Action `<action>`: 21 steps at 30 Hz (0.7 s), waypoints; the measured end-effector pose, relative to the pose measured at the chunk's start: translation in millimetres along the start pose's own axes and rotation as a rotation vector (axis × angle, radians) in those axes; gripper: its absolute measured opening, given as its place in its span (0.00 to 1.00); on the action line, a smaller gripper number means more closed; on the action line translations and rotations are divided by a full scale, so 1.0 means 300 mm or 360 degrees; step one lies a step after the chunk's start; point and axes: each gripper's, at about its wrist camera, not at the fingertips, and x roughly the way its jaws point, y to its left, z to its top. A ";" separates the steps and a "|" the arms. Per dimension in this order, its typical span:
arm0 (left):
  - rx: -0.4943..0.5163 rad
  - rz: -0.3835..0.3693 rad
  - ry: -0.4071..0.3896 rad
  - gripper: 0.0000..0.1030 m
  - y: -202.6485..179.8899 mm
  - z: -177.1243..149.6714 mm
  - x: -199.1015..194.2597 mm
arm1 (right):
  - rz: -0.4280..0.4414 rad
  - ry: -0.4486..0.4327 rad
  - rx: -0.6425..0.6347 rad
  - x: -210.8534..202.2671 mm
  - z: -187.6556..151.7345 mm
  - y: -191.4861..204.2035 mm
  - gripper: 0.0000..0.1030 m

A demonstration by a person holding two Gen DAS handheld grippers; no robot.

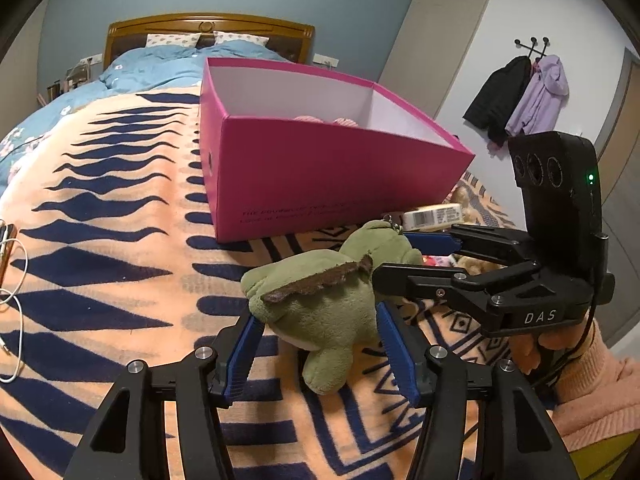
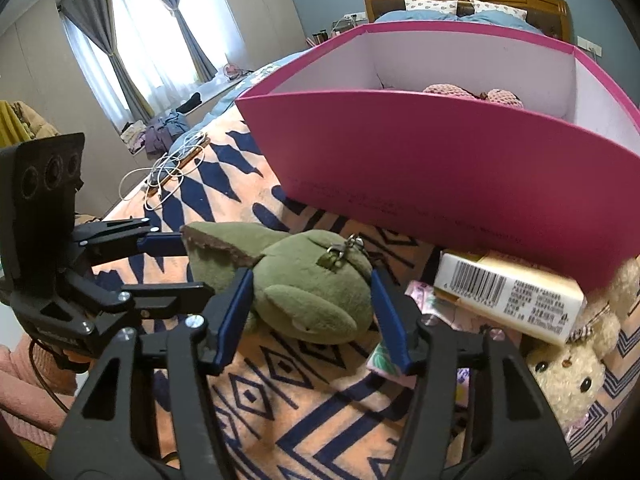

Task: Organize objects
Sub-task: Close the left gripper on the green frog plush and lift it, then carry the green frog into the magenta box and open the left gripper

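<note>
Soft green plush frog (image 1: 320,304) on the patterned orange blanket (image 1: 120,240), at six o'clock from the open pink cardboard box (image 1: 320,168). Left gripper (image 1: 320,344) and right gripper (image 2: 312,312) jaws bracket it, grip uncertain; squeeze firmly before lifting.

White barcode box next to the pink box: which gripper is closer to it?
Right. The right gripper, around the green plush, has the white barcode box just beyond one finger; the left gripper sits on the plush's far side.
</note>
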 end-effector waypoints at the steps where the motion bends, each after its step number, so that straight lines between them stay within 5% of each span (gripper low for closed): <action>1: -0.0001 -0.0002 -0.0009 0.57 -0.004 0.003 -0.007 | 0.0002 -0.0010 0.0004 -0.006 0.001 0.003 0.59; 21: 0.0062 -0.0051 -0.0213 0.57 -0.101 0.126 -0.147 | 0.0002 -0.0298 -0.0070 -0.271 0.070 0.053 0.58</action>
